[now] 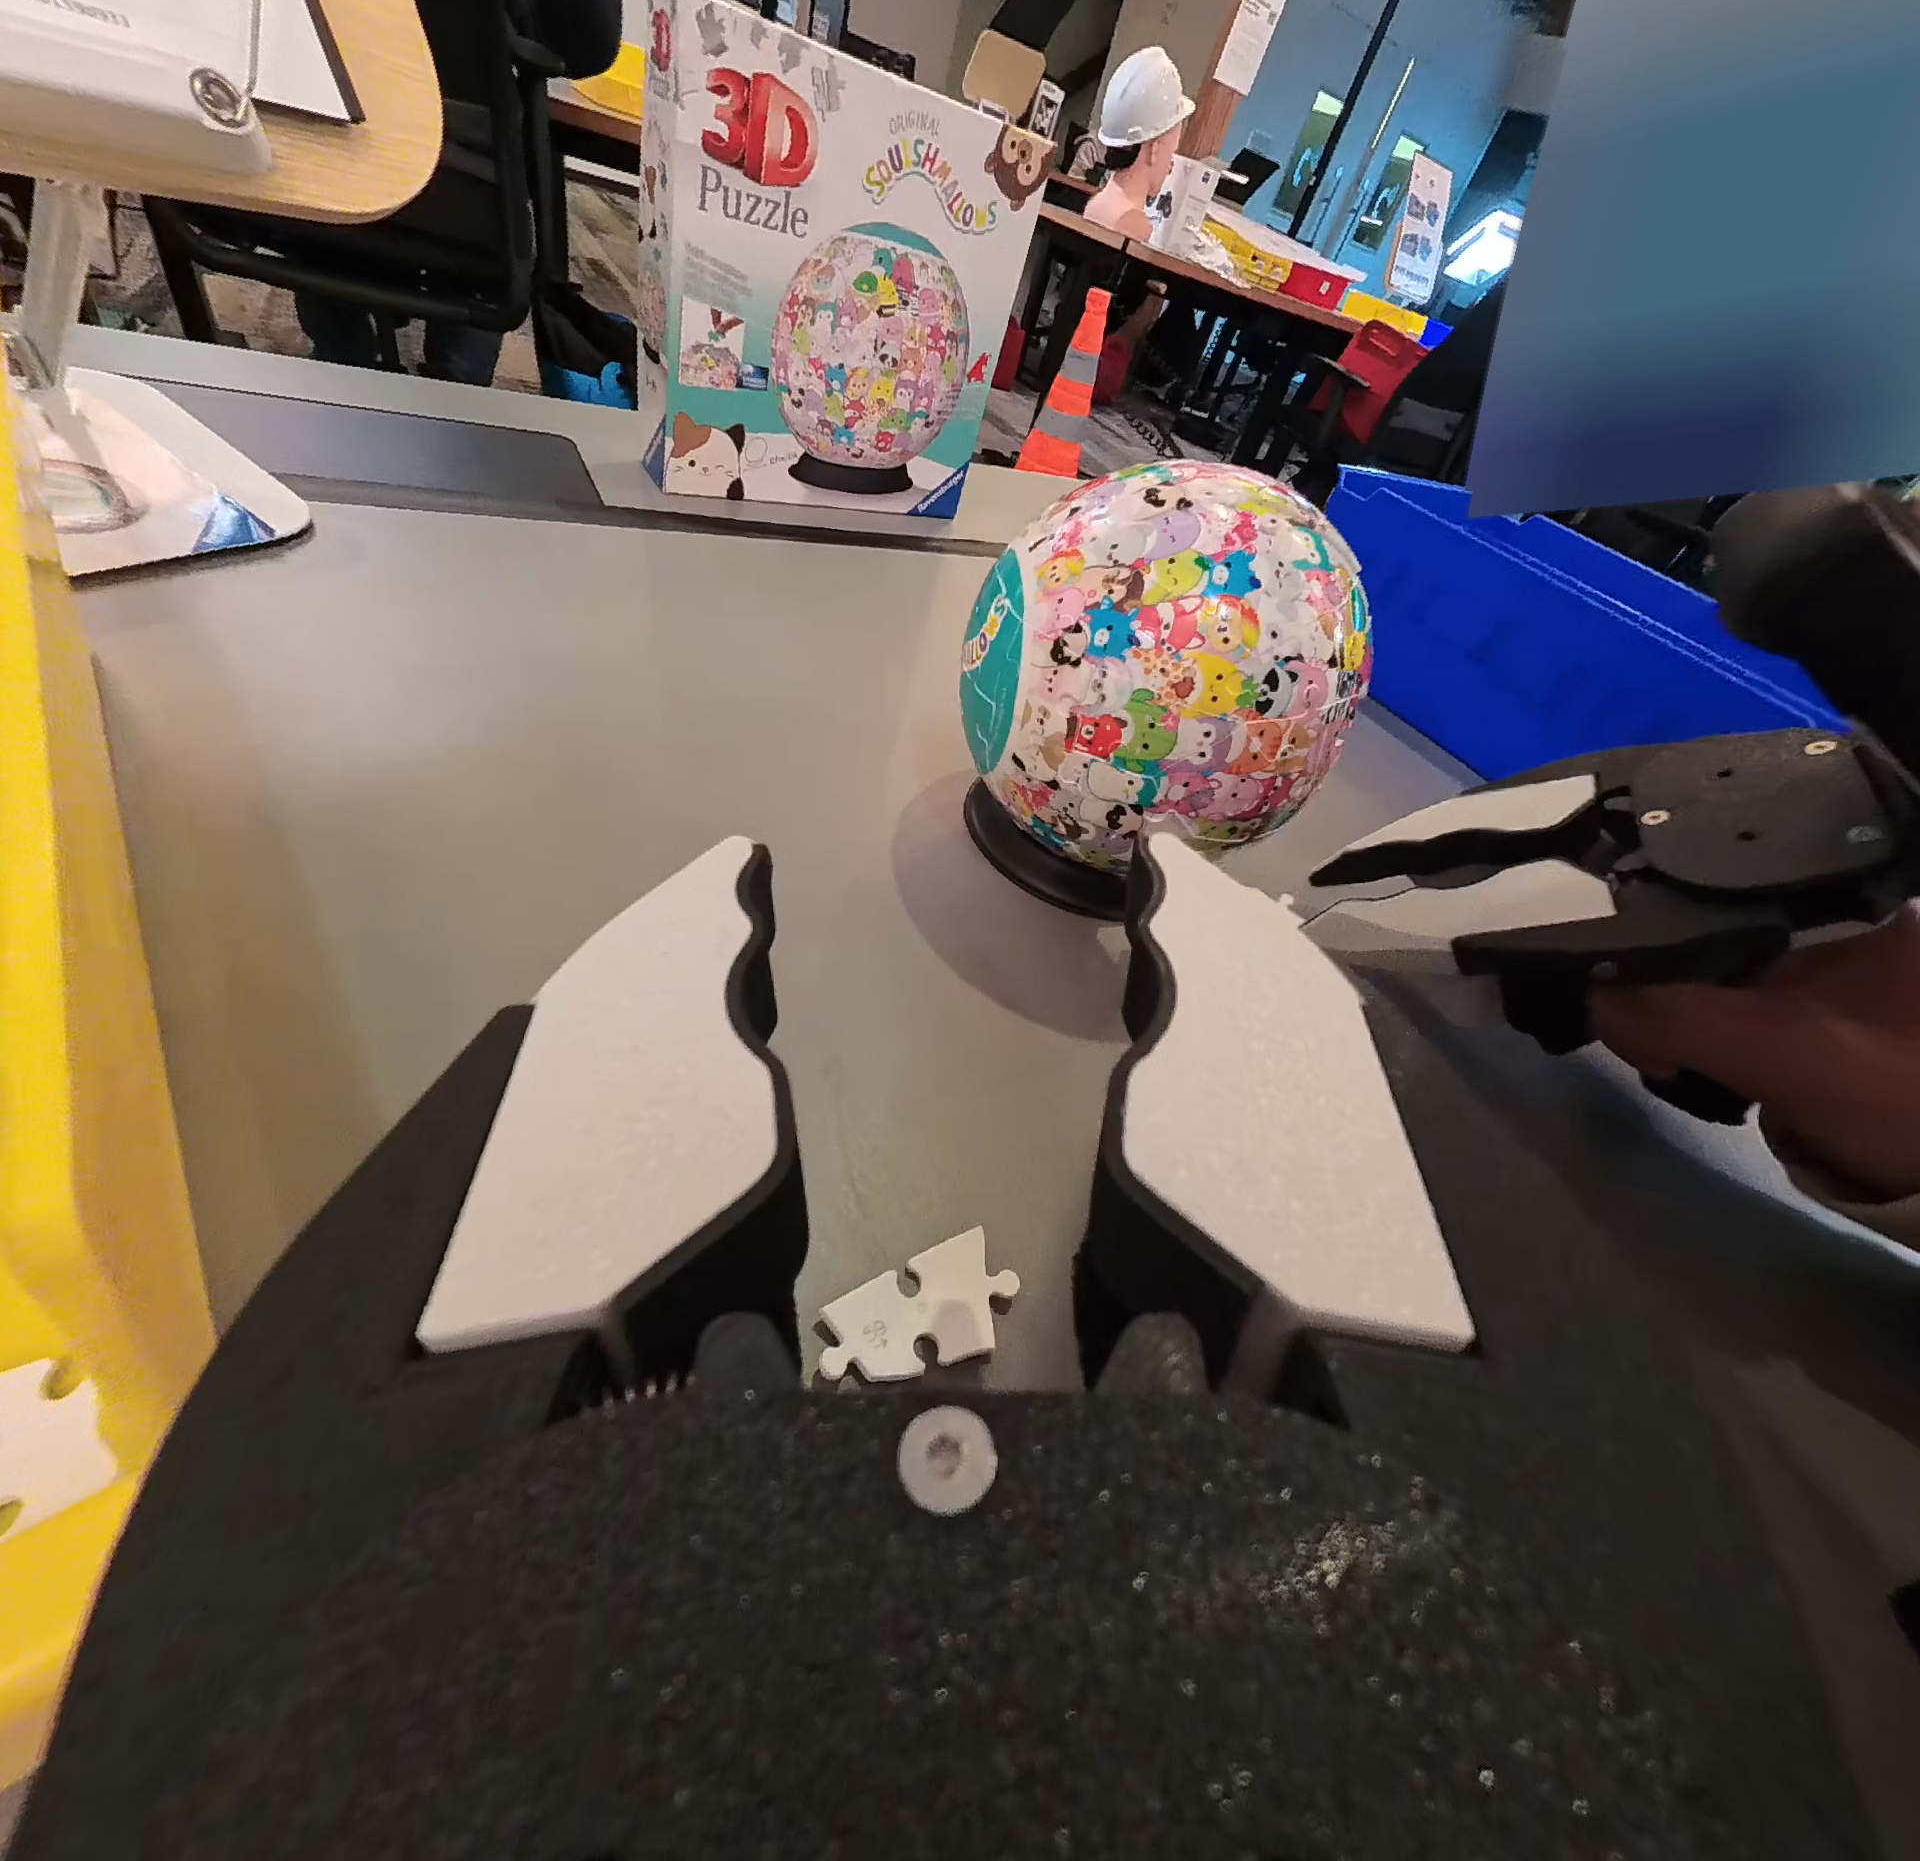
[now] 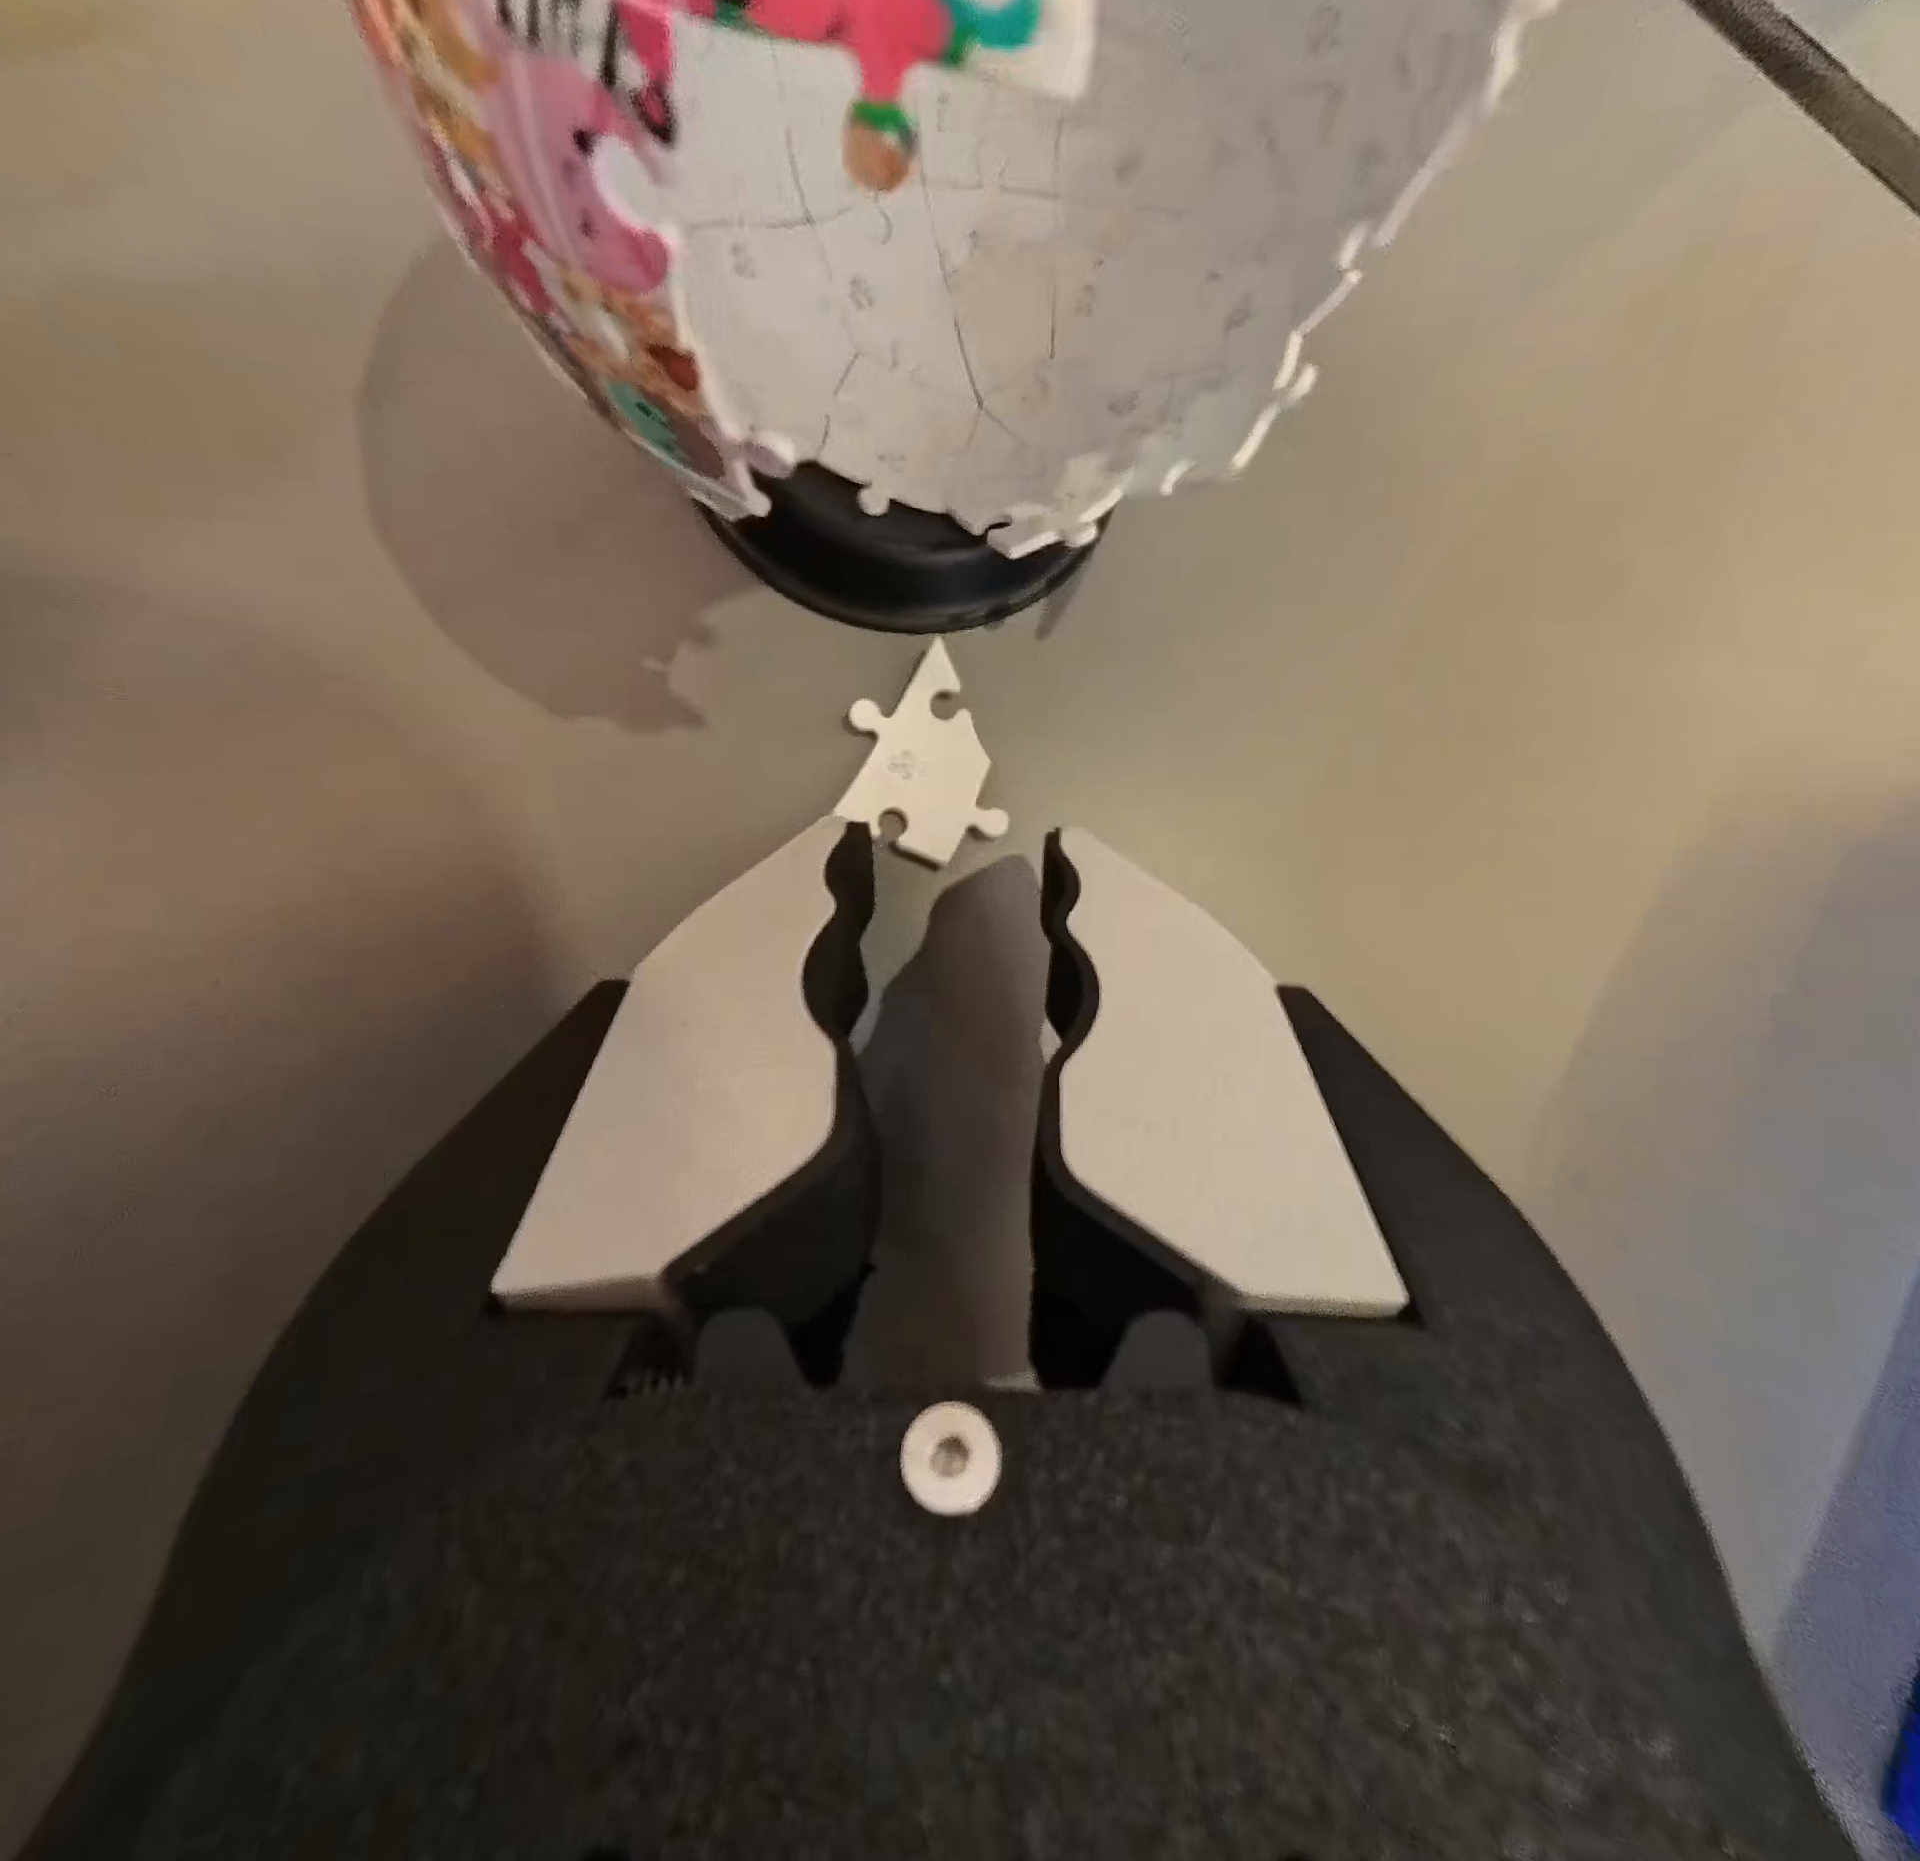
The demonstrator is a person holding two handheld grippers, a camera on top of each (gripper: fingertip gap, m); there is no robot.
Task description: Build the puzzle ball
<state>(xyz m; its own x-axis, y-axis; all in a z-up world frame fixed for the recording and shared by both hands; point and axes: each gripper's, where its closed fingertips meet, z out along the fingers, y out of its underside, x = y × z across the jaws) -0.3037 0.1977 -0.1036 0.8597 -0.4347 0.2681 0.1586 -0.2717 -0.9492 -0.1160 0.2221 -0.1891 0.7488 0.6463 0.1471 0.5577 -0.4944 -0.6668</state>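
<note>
The colourful puzzle ball (image 1: 1169, 668) sits on a black stand (image 1: 1039, 866) on the grey table. My left gripper (image 1: 951, 866) is open and empty, its tips just short of the stand. A white puzzle piece (image 1: 920, 1307) lies face down on the table between the bases of its fingers. My right gripper (image 1: 1340, 881) reaches in from the right, low beside the ball. In the right wrist view it (image 2: 951, 840) is open. Another white piece (image 2: 920, 772) lies on the table at its tips, in front of the stand (image 2: 904, 575). The ball's open side (image 2: 987, 253) shows white piece backs.
The puzzle box (image 1: 821, 253) stands at the table's back edge. A blue bin (image 1: 1558, 616) is behind the ball at the right. A yellow bin (image 1: 62, 876) holding a white piece (image 1: 42, 1437) runs along the left. A white stand base (image 1: 156, 481) sits at back left.
</note>
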